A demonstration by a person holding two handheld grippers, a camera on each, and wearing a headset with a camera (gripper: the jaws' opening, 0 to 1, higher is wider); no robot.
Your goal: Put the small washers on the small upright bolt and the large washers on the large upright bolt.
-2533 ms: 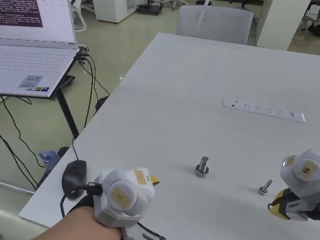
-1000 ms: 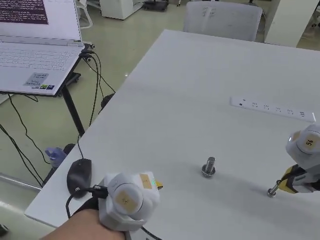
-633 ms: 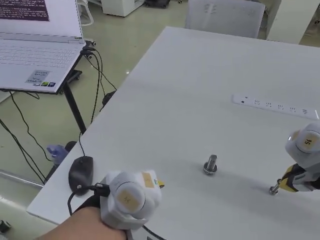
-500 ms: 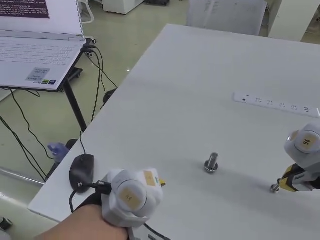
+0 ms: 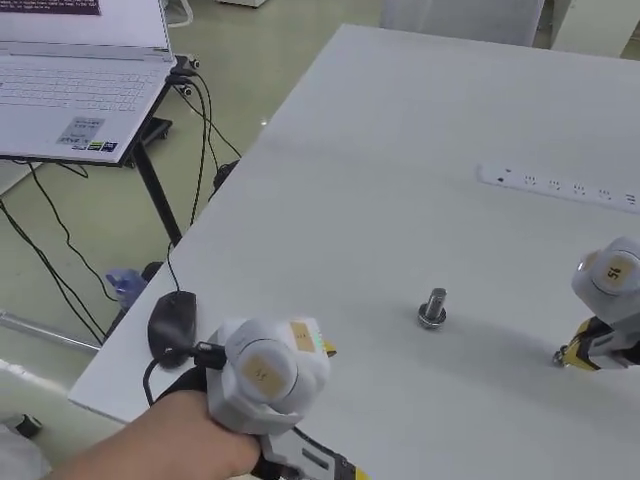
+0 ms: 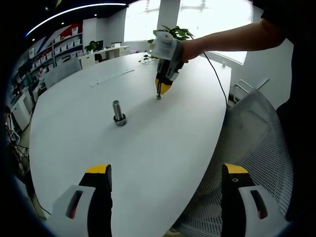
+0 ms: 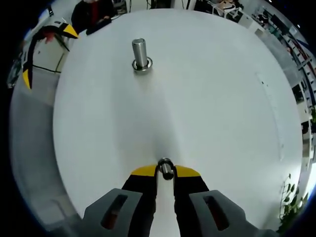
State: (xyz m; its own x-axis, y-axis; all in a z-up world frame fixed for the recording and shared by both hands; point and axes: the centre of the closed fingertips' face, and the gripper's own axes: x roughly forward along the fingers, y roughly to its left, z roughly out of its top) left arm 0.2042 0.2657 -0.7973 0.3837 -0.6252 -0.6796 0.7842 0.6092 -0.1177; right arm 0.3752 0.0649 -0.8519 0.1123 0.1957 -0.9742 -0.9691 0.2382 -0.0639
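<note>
Small bolt, earlier free, now sits clamped in the right gripper; left gripper gapes.

This is looking like an open-plan office. A long white meeting table is stretching ahead of the left gripper, a power strip lying on it beyond the right gripper. A mouse is resting near the left gripper, an open laptop sitting farther off that side, cables trailing down. Close beside the left gripper a mesh chair is standing; far ahead of it, a potted plant and bright windows are showing.
</note>
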